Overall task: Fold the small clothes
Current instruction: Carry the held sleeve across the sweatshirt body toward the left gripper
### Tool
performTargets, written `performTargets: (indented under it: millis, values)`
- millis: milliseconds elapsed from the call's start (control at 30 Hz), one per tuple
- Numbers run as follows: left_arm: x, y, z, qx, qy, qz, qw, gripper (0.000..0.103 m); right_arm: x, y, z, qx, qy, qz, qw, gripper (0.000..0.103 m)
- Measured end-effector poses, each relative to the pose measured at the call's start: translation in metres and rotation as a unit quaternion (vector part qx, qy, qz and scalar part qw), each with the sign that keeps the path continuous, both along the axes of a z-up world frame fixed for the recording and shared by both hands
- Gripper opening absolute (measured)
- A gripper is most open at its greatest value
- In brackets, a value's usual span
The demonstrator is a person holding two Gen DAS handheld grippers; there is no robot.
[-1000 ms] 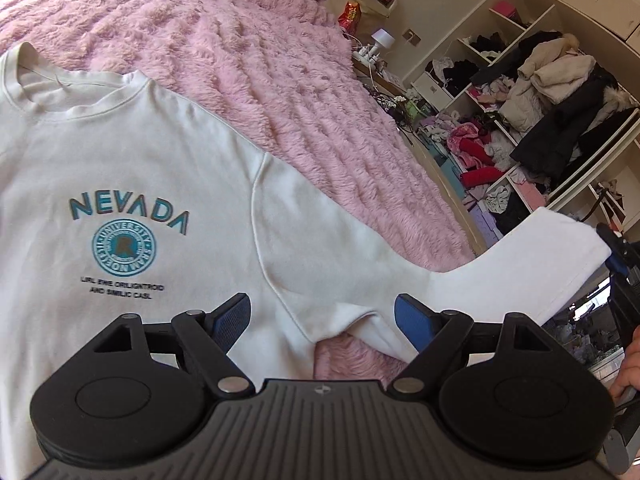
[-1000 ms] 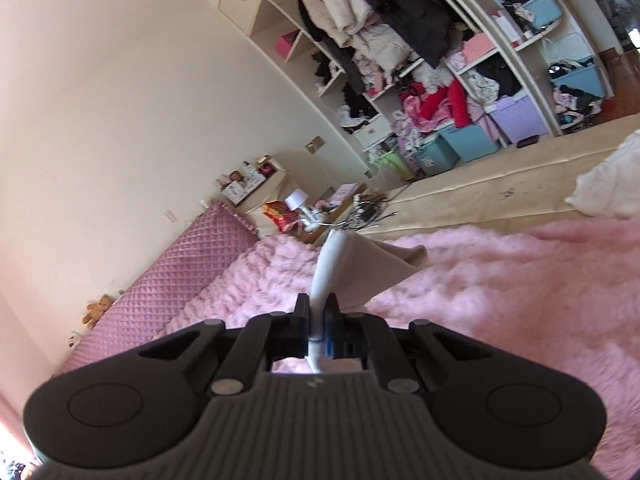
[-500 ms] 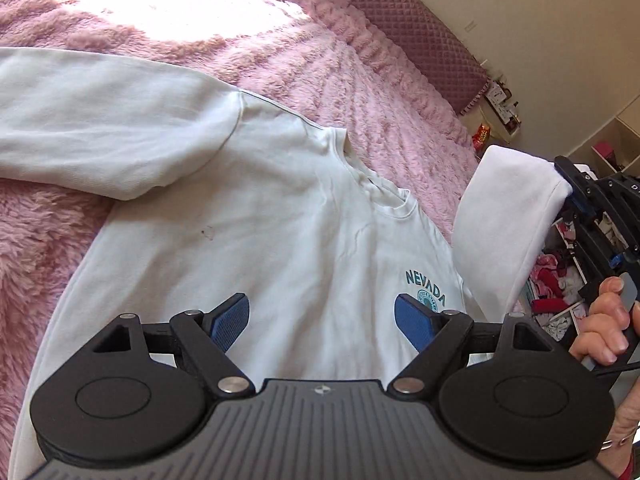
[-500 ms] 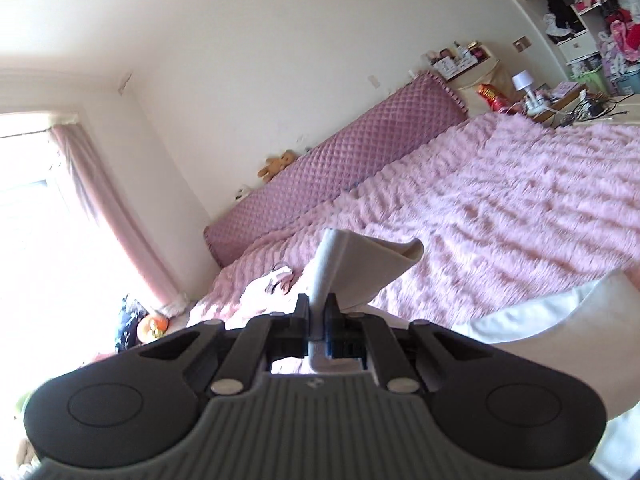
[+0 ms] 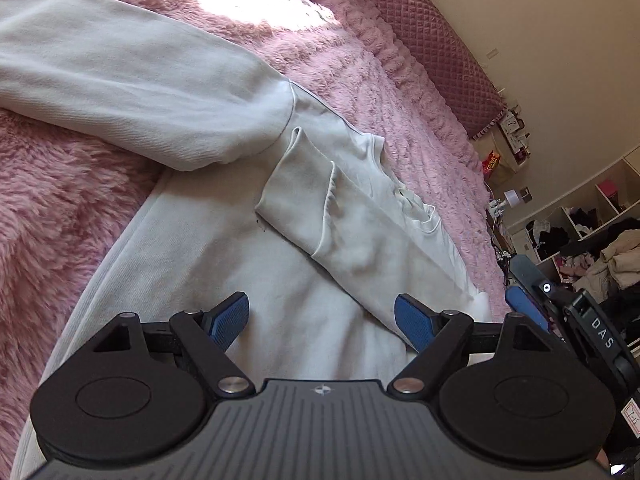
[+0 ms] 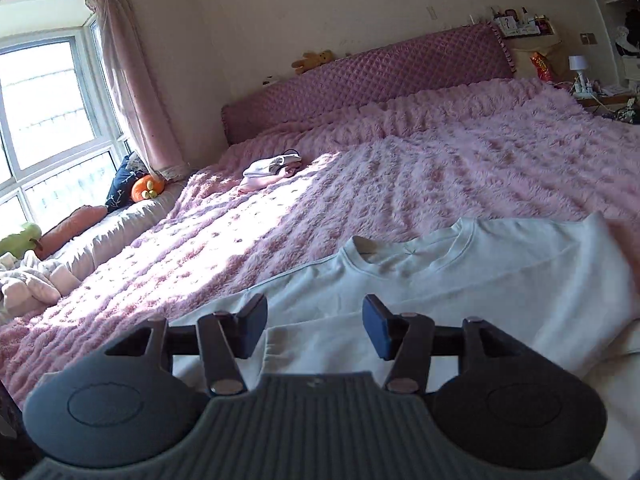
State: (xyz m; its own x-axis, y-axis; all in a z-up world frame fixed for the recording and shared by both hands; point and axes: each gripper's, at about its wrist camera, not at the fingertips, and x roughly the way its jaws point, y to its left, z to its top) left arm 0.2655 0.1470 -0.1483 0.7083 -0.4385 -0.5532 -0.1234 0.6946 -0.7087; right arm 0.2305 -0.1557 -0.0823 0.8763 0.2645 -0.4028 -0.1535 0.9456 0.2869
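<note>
Now we see the sweatshirt [image 5: 224, 248] flat on the bed [image 5: 400, 80], one sleeve [image 5: 352, 232] folded across it. Left gripper [image 5: 322, 322] fingers wide, empty; right gripper [image 6: 315, 330] fingers opening, nothing between.

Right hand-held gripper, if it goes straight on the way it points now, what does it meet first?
Probably the white sweatshirt. The right hand-held gripper, its jaws opening with nothing pinched between them, points slightly downward over the folded-in sleeve toward the collar. Depth is unclear, but sweatshirt fabric comes before the pink blanket.
</note>
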Motion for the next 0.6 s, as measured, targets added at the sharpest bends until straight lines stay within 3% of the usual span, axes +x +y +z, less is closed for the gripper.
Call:
performTargets:
  millis: [33, 100, 167, 267, 367, 433, 533, 600]
  values:
    - [0.004, -0.003, -0.002, -0.004, 0.001, 0.004, 1.0, 0.096, -0.007, -0.012, 0.001, -0.047, -0.005, -0.017, 0.999, 0.049]
    - [0.011, -0.008, -0.009, -0.011, 0.007, 0.013, 0.9998, 0.096, -0.017, -0.037, -0.005, -0.165, -0.007, -0.048, 0.985, 0.049]
    - [0.019, -0.011, -0.015, -0.027, 0.013, 0.025, 0.9993, 0.096, -0.022, -0.061, -0.016, -0.264, 0.004, -0.073, 0.962, 0.049]
    - [0.032, -0.015, -0.022, -0.054, 0.018, 0.046, 0.9973, 0.097, -0.026, -0.089, -0.042, -0.366, 0.03, -0.086, 0.926, 0.049]
    - [0.049, -0.02, -0.024, -0.051, 0.017, 0.059, 0.9968, 0.097, -0.031, -0.102, -0.07, -0.451, 0.047, -0.082, 0.888, 0.049]
    - [0.062, -0.021, -0.026, -0.049, 0.012, 0.064, 0.9967, 0.097, -0.029, -0.105, -0.086, -0.484, 0.057, -0.081, 0.869, 0.049]
    - [0.076, -0.016, -0.031, -0.062, 0.007, 0.078, 0.995, 0.097, -0.022, -0.106, -0.102, -0.522, 0.05, -0.084, 0.847, 0.049]
    - [0.08, -0.015, -0.032, -0.068, 0.003, 0.086, 0.994, 0.097, -0.017, -0.103, -0.106, -0.538, 0.036, -0.081, 0.838, 0.049]
